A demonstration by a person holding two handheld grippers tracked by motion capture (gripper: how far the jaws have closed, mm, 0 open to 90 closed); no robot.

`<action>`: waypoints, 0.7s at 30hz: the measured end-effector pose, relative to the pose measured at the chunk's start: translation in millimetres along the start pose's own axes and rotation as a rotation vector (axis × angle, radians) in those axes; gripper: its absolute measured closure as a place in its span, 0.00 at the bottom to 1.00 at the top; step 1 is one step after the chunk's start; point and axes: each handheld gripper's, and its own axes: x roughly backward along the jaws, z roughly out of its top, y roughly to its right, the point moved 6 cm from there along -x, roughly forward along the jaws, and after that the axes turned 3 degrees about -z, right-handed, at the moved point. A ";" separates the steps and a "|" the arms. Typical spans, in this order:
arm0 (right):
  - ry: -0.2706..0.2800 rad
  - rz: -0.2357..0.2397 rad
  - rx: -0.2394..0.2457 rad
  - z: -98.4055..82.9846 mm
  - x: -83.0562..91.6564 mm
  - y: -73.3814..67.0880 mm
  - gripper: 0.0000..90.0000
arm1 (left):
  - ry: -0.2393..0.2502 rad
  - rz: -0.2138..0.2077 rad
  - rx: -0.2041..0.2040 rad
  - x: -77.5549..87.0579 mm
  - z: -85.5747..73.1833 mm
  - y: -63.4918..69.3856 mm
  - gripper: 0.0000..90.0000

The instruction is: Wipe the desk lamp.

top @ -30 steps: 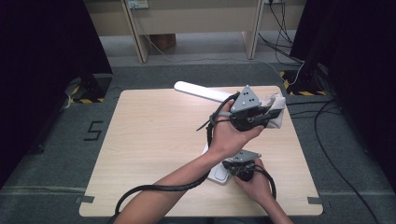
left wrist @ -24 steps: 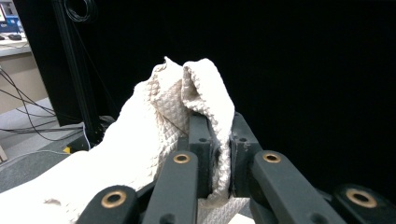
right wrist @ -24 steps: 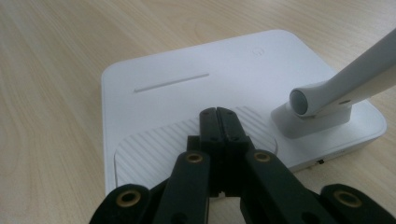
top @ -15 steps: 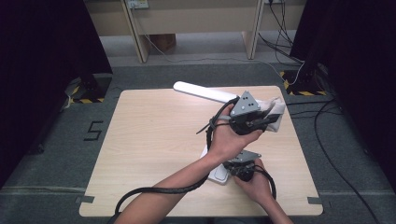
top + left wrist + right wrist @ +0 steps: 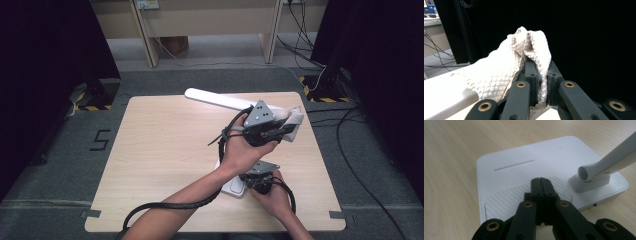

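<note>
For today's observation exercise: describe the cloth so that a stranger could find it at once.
Start at the wooden table and go to its far right corner. There the left tongs pinch a crumpled white cloth against the white lamp. Its quilted diamond weave sets it apart from the lamp's smooth plastic.

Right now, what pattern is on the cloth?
A white diamond waffle weave on the cloth, clearest in the left gripper view.

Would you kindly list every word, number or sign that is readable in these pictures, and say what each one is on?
"5": a dark figure marked on the grey floor, left of the wooden table.
A faint embossed mark on the white lamp base: too small to read.
No other writing is legible.
</note>
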 end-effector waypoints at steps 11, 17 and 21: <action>0.000 0.000 -0.003 -0.2 0.0 -0.2 1.00 | 0.000 0.004 -0.010 29.9 -7.8 1.8 0.92; -0.002 0.000 -0.005 -0.3 0.1 -0.4 1.00 | 0.002 0.038 0.009 65.4 -20.8 -7.0 0.92; -0.001 0.002 -0.006 -0.3 0.1 -0.3 1.00 | 0.012 0.078 0.037 88.2 -31.0 -19.6 0.92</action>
